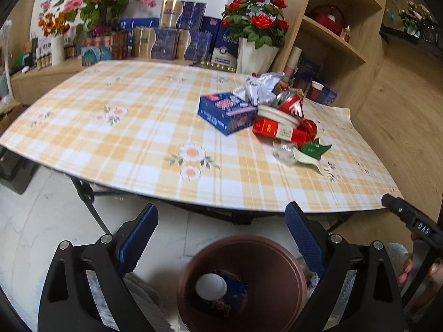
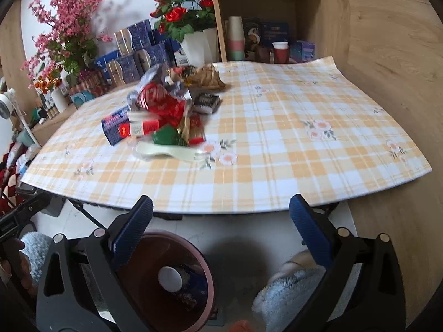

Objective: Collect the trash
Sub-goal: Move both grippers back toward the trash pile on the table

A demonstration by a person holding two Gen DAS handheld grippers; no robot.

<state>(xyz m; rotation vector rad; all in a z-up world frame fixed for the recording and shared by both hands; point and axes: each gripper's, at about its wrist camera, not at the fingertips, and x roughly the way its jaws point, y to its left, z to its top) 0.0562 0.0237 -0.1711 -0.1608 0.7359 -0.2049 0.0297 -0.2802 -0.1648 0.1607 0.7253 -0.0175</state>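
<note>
Below, brown bin [image 1: 243,282] with white-lidded blue trash [image 1: 221,289] inside; each hand-held gripper [image 1: 221,238] [image 2: 221,232] open, empty.

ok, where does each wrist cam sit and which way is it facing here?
Left wrist: on the left claw, off the table's near edge, facing the trash pile right of centre; open blue fingers and a hand at right show.
Right wrist: on the right claw, same edge, pile left of centre; open fingers show.
Shared: checked table, pile, brown bin below, red roses.
</note>
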